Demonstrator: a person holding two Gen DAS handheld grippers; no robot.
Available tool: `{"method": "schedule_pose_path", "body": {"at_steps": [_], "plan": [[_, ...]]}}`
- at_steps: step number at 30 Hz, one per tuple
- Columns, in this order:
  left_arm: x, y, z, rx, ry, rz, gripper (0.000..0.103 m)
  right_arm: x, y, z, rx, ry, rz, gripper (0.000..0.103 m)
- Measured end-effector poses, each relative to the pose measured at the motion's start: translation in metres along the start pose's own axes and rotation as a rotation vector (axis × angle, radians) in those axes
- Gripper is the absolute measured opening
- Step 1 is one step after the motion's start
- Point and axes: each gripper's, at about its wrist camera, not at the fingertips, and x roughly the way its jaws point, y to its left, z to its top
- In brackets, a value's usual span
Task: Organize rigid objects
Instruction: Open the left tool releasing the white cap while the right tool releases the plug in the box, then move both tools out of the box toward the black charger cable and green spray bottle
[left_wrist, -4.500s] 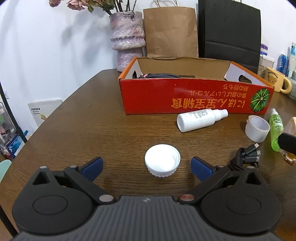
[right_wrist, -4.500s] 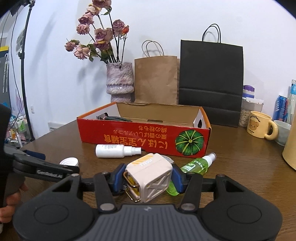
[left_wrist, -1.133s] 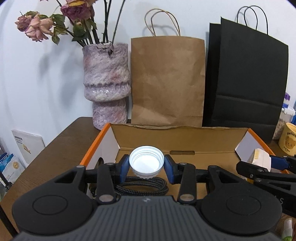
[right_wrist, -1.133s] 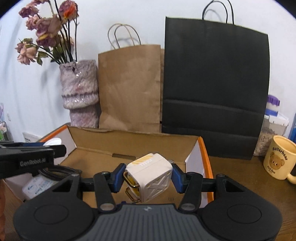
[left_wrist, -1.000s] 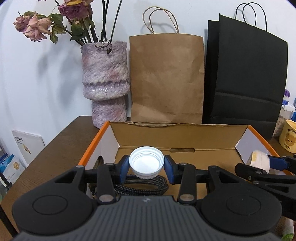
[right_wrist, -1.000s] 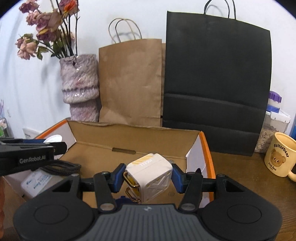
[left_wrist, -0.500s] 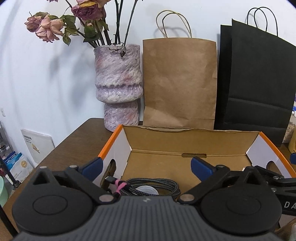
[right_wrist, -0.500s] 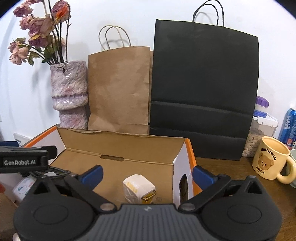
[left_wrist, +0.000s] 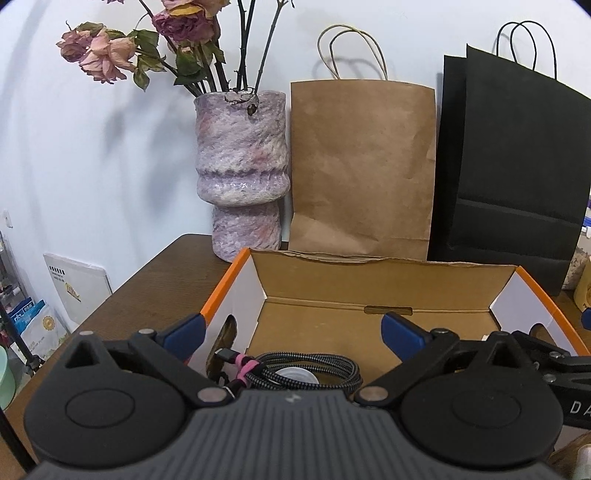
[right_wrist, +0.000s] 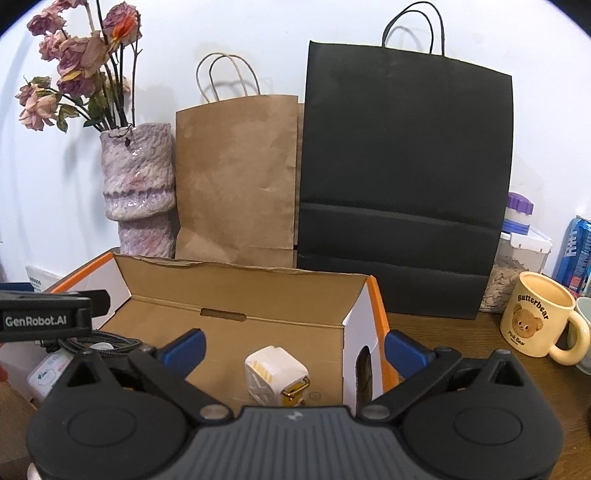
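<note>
White charger (right_wrist: 275, 376) lies in cardboard box (right_wrist: 236, 291), apparently untouched.

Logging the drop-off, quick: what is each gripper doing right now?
Left gripper: open, holding nothing; white cap lies in the box.
Right gripper: open, holding nothing; white cube lies in the box.

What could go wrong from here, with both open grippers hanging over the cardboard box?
1. The left gripper hangs just above the braided cable coiled around the white cap; a low pull-back might snag it.
2. The right gripper has one finger outside the cardboard box wall, so sideways motion could shove the box and shift the white cube.
</note>
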Motion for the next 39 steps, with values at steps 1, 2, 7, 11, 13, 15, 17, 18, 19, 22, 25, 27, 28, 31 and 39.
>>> {"method": "schedule_pose_path", "body": {"at_steps": [1,2,7,11,13,15,17,18,19,22,25,27,28,31,39], "plan": [[-0.002,0.0,0.0,-0.002,-0.002,-0.001,0.103,-0.002,0.0,0.0,0.002,-0.003,-0.001,0.103],[-0.004,0.001,0.0,-0.003,-0.004,-0.002,0.103,-0.004,-0.001,0.0,0.004,-0.005,-0.001,0.103],[-0.018,0.001,-0.003,-0.003,-0.024,-0.012,0.103,-0.017,-0.003,-0.003,-0.003,-0.019,-0.01,0.103],[-0.028,0.002,-0.005,-0.001,-0.038,-0.021,0.103,-0.027,-0.006,-0.006,-0.002,-0.023,-0.016,0.103],[-0.033,0.002,-0.007,-0.001,-0.041,-0.024,0.103,-0.033,-0.008,-0.009,-0.002,-0.024,-0.02,0.103],[-0.038,0.002,-0.01,-0.001,-0.042,-0.028,0.103,-0.038,-0.01,-0.011,-0.001,-0.026,-0.024,0.103],[-0.044,0.003,-0.013,-0.001,-0.045,-0.03,0.103,-0.044,-0.011,-0.014,-0.002,-0.027,-0.027,0.103],[-0.046,0.003,-0.014,-0.002,-0.046,-0.031,0.103,-0.047,-0.011,-0.015,-0.003,-0.028,-0.03,0.103],[-0.049,0.004,-0.015,-0.002,-0.046,-0.029,0.103,-0.05,-0.012,-0.017,-0.004,-0.029,-0.033,0.103],[-0.057,0.005,-0.02,-0.008,-0.049,-0.03,0.103,-0.06,-0.014,-0.022,-0.003,-0.03,-0.04,0.103],[-0.067,0.007,-0.024,-0.014,-0.048,-0.032,0.103,-0.069,-0.016,-0.028,-0.004,-0.027,-0.048,0.103],[-0.072,0.008,-0.028,-0.016,-0.048,-0.033,0.103,-0.076,-0.017,-0.032,-0.006,-0.024,-0.052,0.103],[-0.076,0.009,-0.03,-0.018,-0.048,-0.032,0.103,-0.079,-0.018,-0.034,-0.006,-0.022,-0.053,0.103],[-0.086,0.009,-0.037,-0.02,-0.043,-0.036,0.103,-0.089,-0.019,-0.041,-0.006,-0.015,-0.059,0.103],[-0.113,0.003,-0.065,0.002,-0.024,-0.068,0.103,-0.118,-0.022,-0.07,-0.01,0.014,-0.064,0.103]]}}
